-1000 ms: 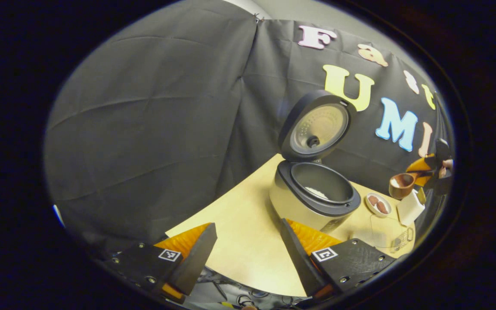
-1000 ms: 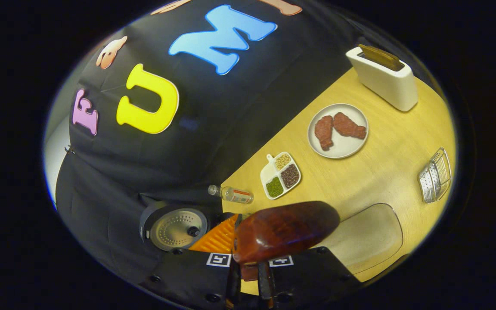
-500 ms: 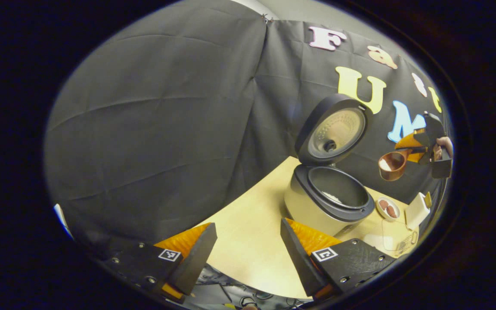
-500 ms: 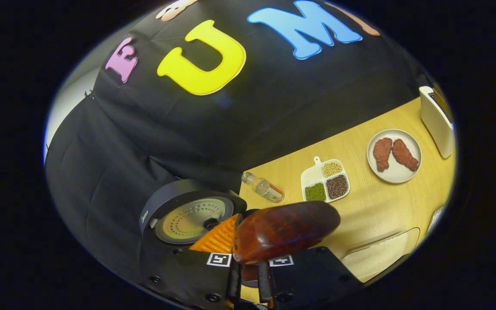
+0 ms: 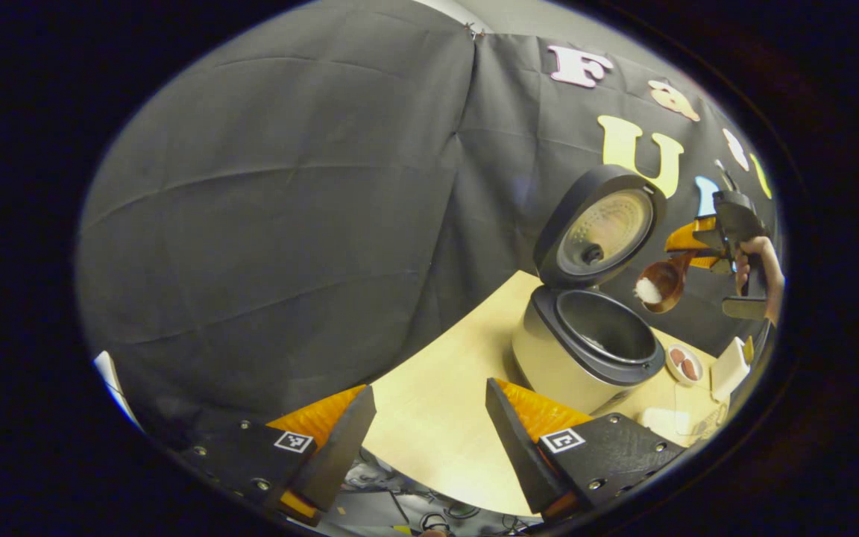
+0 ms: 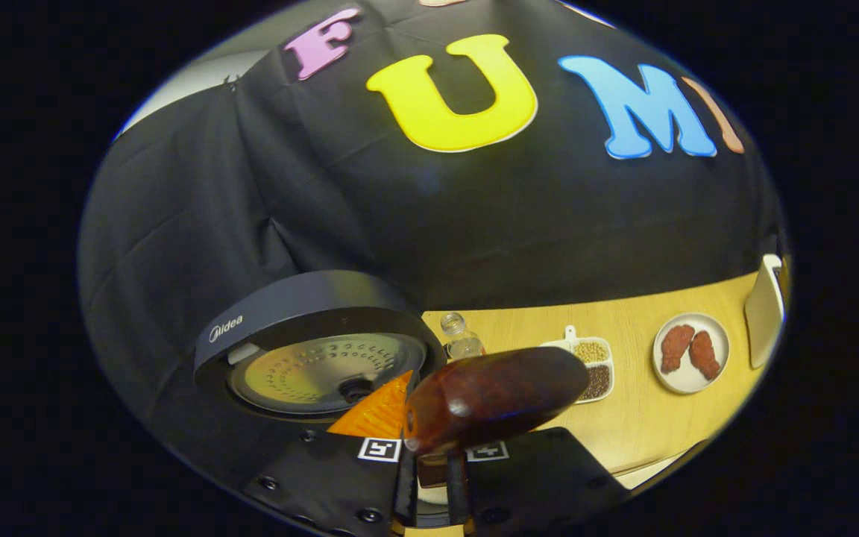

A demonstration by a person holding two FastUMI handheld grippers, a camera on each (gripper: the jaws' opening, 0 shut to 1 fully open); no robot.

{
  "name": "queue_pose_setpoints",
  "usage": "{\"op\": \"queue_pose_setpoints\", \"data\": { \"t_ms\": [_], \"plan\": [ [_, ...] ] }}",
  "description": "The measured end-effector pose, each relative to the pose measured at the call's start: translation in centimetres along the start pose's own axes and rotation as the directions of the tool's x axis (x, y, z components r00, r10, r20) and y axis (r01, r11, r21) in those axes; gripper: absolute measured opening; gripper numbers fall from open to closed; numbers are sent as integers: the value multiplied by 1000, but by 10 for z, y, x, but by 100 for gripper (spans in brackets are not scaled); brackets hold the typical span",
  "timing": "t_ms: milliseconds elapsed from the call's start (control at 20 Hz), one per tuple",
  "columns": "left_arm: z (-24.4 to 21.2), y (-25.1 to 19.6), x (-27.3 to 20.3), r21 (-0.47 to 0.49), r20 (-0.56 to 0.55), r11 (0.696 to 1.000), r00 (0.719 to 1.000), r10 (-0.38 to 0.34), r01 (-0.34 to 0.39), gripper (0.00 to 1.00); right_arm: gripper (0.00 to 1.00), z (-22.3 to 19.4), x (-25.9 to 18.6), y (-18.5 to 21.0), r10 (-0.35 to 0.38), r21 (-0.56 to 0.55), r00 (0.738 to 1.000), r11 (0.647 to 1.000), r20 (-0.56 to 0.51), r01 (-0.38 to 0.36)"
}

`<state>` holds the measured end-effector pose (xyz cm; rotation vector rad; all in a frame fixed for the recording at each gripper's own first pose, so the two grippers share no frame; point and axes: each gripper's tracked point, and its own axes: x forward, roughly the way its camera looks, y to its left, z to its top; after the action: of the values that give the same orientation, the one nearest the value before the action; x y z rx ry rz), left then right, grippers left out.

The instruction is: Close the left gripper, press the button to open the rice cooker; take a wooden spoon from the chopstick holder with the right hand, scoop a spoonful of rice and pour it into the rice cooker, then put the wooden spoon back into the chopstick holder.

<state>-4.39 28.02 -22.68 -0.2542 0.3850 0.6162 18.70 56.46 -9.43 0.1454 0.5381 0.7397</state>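
With right gripper (image 6: 429, 477) pinching the wooden spoon (image 5: 659, 283) at two o'clock over the open rice cooker (image 5: 586, 350), tip slowly above the pot centre, keeping left gripper (image 5: 423, 440) spread, clear.

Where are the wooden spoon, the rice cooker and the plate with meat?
wooden spoon (image 5: 661, 283): left gripper view, bowl.
rice cooker (image 5: 560, 362): left gripper view, body's outer wall.
plate with meat (image 6: 687, 378): right gripper view, bare rim.

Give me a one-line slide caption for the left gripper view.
Right gripper holds a rice-filled wooden spoon above the open rice cooker; left gripper waits open.
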Motion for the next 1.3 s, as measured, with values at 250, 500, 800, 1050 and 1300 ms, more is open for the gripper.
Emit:
{"op": "queue_pose_setpoints", "data": {
  "t_ms": [250, 500, 800, 1050, 1300],
  "plan": [
    [5, 13, 2, 16, -5, 1000, 1000, 12, -12, 94, 14, 4, 12, 17, -1, -216, 998, 976, 69, 16],
    [-3, 23, -3, -10, -17, 999, 999, 32, -32, 94, 14, 7, 17, 42, 86, -337, 991, 940, 99, -48],
    [-16, 33, -13, -22, -38, 998, 998, 54, -55, 94, 17, 12, 13, 63, 167, -517, 980, 851, 106, -89],
    [-13, 37, -21, -27, -24, 997, 997, 72, -73, 94, 17, -3, 7, 71, 227, -750, 968, 657, 102, -75],
    [-15, 31, -35, -24, -13, 996, 997, 80, -80, 92, 17, -19, -6, 84, 301, -853, 951, 512, 69, -100]
  ]
}}
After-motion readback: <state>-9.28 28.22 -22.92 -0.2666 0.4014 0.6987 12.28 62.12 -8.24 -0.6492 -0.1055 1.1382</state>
